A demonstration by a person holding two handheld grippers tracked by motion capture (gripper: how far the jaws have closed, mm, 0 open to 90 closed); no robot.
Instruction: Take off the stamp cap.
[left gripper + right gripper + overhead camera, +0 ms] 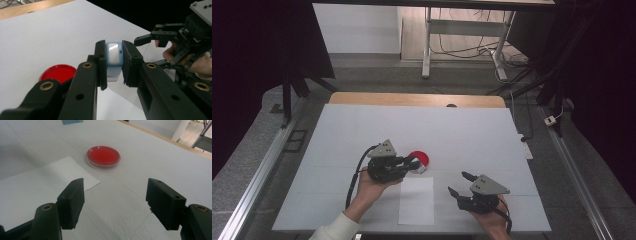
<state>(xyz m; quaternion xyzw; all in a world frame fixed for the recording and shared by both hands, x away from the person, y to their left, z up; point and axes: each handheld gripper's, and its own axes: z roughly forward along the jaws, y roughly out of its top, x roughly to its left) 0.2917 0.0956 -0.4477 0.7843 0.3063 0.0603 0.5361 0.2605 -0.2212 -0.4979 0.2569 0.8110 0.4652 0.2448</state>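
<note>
My left gripper (413,164) (114,65) is shut on a small light-blue block with a glossy face (114,53), held upright between its jaws just above the table. Right beside it lies a shallow round red dish (420,158) (58,73) (103,155) on the white table. My right gripper (457,183) (115,202) stands open near the front right, with nothing between its jaws, which point toward the dish. A white sheet of paper (416,200) (37,185) lies flat between the two grippers.
The white table cover (362,130) ends in a wooden strip (412,99) at the far edge. A blue patch (72,121) lies beyond the dish in the right gripper view. Metal rails and table legs stand on the floor around the table.
</note>
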